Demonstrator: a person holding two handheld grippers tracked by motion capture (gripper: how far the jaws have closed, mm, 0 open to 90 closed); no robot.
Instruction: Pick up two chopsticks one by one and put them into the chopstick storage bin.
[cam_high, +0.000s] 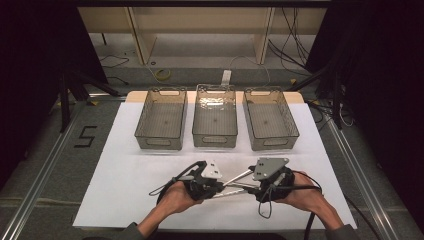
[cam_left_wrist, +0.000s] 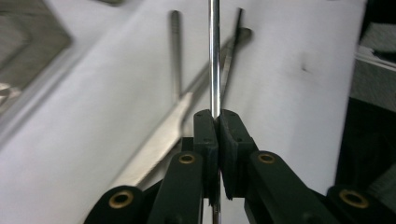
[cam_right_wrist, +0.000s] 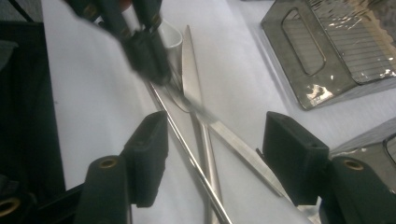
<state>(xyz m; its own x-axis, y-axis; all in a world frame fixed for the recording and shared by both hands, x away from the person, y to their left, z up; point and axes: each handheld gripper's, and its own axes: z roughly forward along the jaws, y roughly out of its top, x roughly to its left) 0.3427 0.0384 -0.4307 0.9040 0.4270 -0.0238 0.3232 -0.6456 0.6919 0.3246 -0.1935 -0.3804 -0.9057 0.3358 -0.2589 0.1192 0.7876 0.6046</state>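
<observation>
Low centre of the high view: the left gripper (cam_high: 220, 186) is clamped tight on a thin steel rod (cam_left_wrist: 214, 56), lifting it clear of the other metal instruments (cam_right_wrist: 205, 121) on the table (cam_high: 125, 175). The right gripper (cam_right_wrist: 212, 161) stands wide, holding nothing, straddling them. Both hands angle inward. Beyond, three bins (cam_high: 215, 122).

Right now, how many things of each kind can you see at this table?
Clear bins: 3
Hand-held grippers: 2
Thin metal tools: at least 3, overlapping
Total: at least 8
</observation>
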